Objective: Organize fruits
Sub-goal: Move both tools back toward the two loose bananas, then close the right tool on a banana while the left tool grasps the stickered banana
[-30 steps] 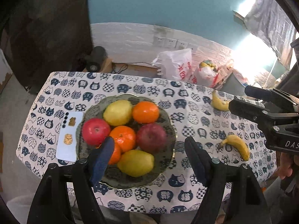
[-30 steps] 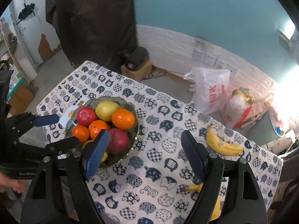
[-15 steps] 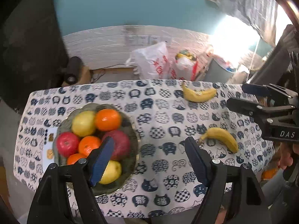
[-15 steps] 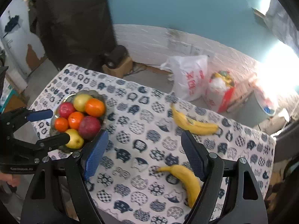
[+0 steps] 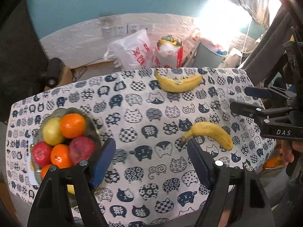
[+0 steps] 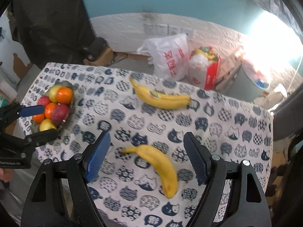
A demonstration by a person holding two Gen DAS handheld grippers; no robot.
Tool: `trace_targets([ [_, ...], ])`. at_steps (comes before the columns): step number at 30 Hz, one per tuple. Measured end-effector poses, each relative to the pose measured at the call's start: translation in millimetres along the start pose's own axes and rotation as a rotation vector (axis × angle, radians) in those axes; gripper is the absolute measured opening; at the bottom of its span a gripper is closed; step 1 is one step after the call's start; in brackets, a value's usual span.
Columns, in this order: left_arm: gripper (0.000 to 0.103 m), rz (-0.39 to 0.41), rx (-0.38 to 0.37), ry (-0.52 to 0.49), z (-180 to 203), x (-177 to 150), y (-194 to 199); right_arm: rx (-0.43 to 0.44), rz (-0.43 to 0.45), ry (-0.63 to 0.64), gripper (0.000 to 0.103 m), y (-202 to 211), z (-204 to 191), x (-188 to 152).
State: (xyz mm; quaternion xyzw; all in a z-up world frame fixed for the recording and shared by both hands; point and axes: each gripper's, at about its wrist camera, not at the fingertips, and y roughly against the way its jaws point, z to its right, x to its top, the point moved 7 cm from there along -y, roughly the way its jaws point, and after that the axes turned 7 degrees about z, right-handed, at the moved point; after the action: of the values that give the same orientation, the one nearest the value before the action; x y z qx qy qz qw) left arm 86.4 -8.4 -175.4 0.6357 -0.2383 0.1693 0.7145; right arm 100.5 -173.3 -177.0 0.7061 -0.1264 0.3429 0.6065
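Note:
A grey bowl (image 5: 90,124) at the table's left holds oranges, red apples and yellow pears (image 5: 53,131); the right wrist view shows the same bowl (image 6: 67,113). Two loose bananas lie on the cat-print cloth: a near banana (image 5: 210,133) (image 6: 161,167) and a far banana (image 5: 178,84) (image 6: 161,98) with a sticker. My left gripper (image 5: 151,160) hangs open above bare cloth between the bowl and the near banana. My right gripper (image 6: 145,155) is open above the near banana, with nothing between its fingers; it also shows at the right edge (image 5: 251,102).
The table (image 5: 132,113) is covered by a white cloth with dark cat faces. Behind its far edge stand white and red plastic bags (image 5: 136,51), a grey bin (image 5: 210,56) and a small stool with a dark cylinder (image 5: 53,71). A hand (image 5: 287,151) grips the right tool.
Both grippers have swung to the right across the table. The bowl has slid to the left of both views and the two bananas have come toward the middle. Neither gripper has changed its opening.

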Motion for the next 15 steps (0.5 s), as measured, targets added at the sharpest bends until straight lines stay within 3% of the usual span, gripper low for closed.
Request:
trace_targets([
  [15, 0.079, -0.097, 0.003, -0.038, 19, -7, -56, 0.004, -0.144, 0.014, 0.08, -54, 29, -49],
])
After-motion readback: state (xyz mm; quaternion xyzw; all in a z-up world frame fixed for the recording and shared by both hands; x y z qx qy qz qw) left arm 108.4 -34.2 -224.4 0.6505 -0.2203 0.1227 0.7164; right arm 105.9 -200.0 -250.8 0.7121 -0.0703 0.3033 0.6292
